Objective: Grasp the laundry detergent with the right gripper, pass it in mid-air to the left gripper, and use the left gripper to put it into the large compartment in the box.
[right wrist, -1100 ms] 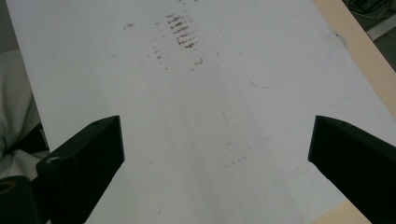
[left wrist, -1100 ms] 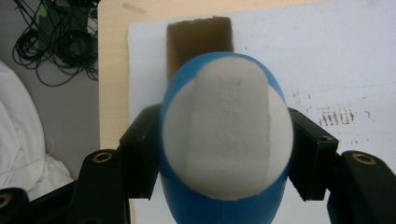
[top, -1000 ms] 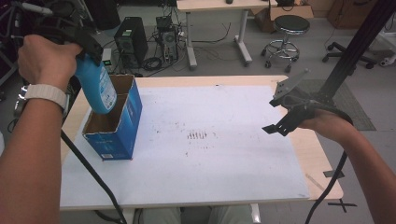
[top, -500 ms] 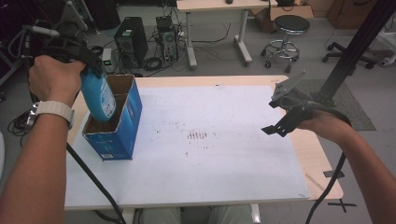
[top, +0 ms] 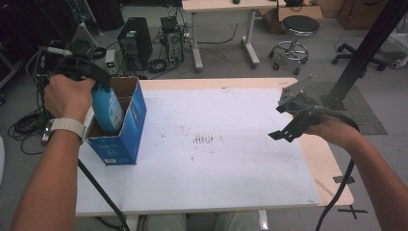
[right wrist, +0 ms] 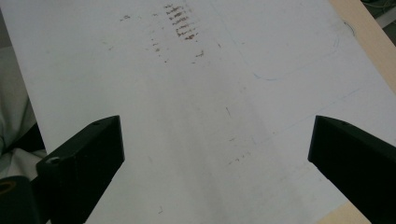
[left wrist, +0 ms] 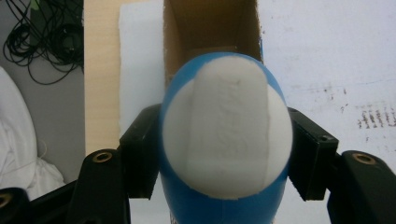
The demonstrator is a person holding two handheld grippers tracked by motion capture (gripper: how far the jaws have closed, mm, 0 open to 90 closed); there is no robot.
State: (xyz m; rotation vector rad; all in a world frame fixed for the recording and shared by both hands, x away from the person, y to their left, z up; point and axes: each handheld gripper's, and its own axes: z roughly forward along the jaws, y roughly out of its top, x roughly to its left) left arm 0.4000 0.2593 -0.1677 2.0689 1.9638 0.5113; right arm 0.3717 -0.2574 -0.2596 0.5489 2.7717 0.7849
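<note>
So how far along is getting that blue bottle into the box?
Done: the left gripper has the blue bottle clamped. In hand: its lower part is inside the open blue box. Left: lower fully and release. The right gripper waits open over the table.

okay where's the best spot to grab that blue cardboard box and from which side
Grip a long side wall of the blue cardboard box from above, probably the one facing the table's middle: the top is open, so its thin rim is exposed. The left gripper already holds the blue bottle inside it.
</note>
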